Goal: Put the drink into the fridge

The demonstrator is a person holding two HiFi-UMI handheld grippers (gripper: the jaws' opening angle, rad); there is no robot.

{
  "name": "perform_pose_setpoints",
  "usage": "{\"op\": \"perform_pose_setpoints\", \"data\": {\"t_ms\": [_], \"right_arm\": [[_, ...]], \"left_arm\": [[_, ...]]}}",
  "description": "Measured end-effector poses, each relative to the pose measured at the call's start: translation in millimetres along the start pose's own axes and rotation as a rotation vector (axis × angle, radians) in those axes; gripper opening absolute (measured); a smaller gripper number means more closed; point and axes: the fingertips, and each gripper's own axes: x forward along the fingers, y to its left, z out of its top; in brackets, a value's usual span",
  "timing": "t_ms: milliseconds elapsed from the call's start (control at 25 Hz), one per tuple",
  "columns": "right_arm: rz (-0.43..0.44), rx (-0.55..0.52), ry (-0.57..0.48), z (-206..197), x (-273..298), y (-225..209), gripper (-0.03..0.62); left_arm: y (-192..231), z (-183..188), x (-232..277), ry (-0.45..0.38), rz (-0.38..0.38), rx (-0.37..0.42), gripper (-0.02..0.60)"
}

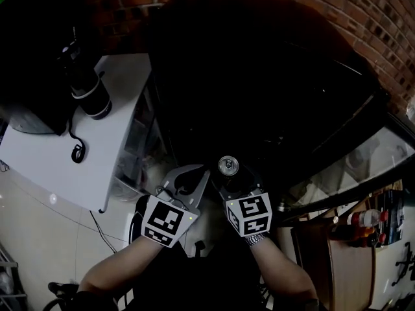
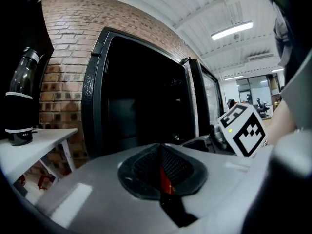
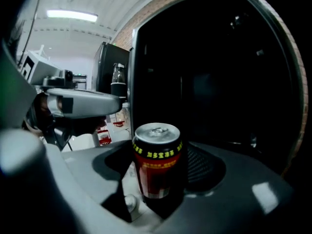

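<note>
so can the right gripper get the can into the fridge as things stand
Probably yes. The right gripper is shut on the can, the fridge stands open straight ahead, its door swung off to the right. Nothing shows between, but the inside is too dark to judge room.

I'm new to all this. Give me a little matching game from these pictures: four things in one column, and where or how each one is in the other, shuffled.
Things:
1. drink can
2. left gripper
3. dark bottle
4. fridge

States:
A. stands on the white table
B. shut, holding nothing
C. black, against the brick wall
D. upright in the right gripper

Pairs: 1-D, 2-B, 3-A, 4-C.
</note>
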Motion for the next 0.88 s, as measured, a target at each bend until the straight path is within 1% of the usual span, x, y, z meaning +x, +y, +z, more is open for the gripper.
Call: {"op": "perform_pose_setpoints", "data": {"t_ms": [200, 360, 640, 880], "right_arm": [[0.029, 0.000, 0.024, -9.6, 38.2, -4.1, 0.321], [0.035, 0.001, 0.039, -15.0, 63.3, -11.6, 0.321], [0.046, 0.002, 0.070, -27.0, 100.2, -22.4, 0.321], [0.055, 0.011, 0.068, -24.1, 124.1, -25.8, 0.321]], "left_arm": [[21.8, -9.9, 4.0, 0.021, 0.020, -0.003, 0.005], [34.4, -15.0, 10.2, 0.035, 0.028, -0.013, 0.005], [43.2, -18.5, 27.8, 0.046, 0.011, -0.011, 0.005], [44.9, -13.8, 35.8, 0.047, -0.010, -0.005, 0.005]]}}
